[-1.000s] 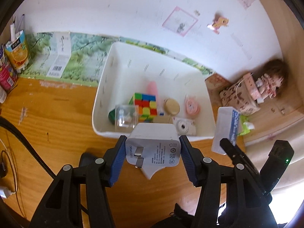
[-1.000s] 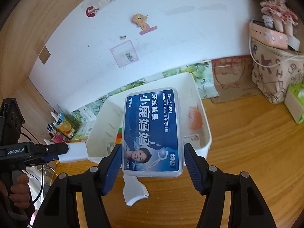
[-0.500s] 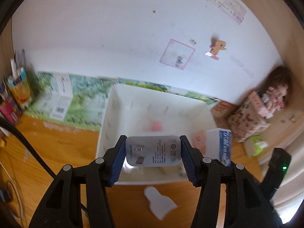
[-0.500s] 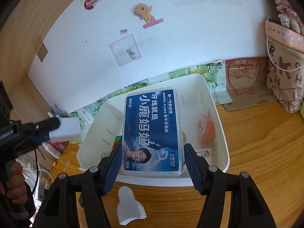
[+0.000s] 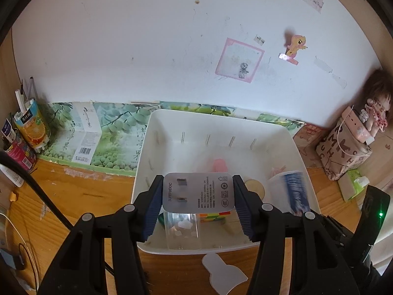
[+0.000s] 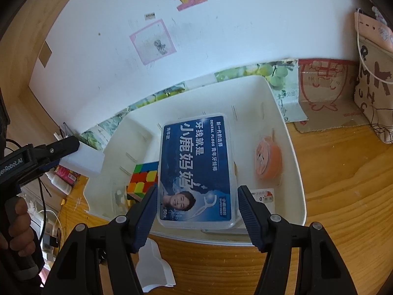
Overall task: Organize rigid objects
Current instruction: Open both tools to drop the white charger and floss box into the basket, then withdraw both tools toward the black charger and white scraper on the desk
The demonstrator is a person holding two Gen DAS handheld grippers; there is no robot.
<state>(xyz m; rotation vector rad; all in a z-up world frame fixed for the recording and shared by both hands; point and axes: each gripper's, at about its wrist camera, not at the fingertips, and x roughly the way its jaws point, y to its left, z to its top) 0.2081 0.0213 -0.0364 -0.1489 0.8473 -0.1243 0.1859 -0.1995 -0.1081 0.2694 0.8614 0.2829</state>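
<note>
1. The brown wooden tabletop (image 6: pixel 343 184) holds everything.
2. A big white plastic bin (image 5: pixel 307 167) sits on it, close to the white wall. A green fruit-picture board (image 5: pixel 110 132) with Chinese writing and a barcode leans just behind the bin.
3. The right claw (image 6: pixel 196 211) grips a clear flat plastic box with a blue label (image 6: pixel 196 169) over the bin. The box fills the gap between the two blue pads. The label reads "DENTAL FLOSS" with big Chinese words and shows a smiling man. The box's long side points away from the claw, toward the wall.
4. The left claw (image 5: pixel 198 205) is squeezed on a white square plug charger (image 5: pixel 198 193), held above the bin's near side. Its two metal prongs face the camera, and "SUPERVOOC" is printed on it.
5. A colourful puzzle cube (image 6: pixel 142 179) lies in the bin, under the box's left edge.
6. A round orange-pink case (image 6: pixel 267 161) lies in the bin to the right.
7. A small white plastic piece (image 5: pixel 224 272) lies on the tabletop, just in front of the bin.
</note>
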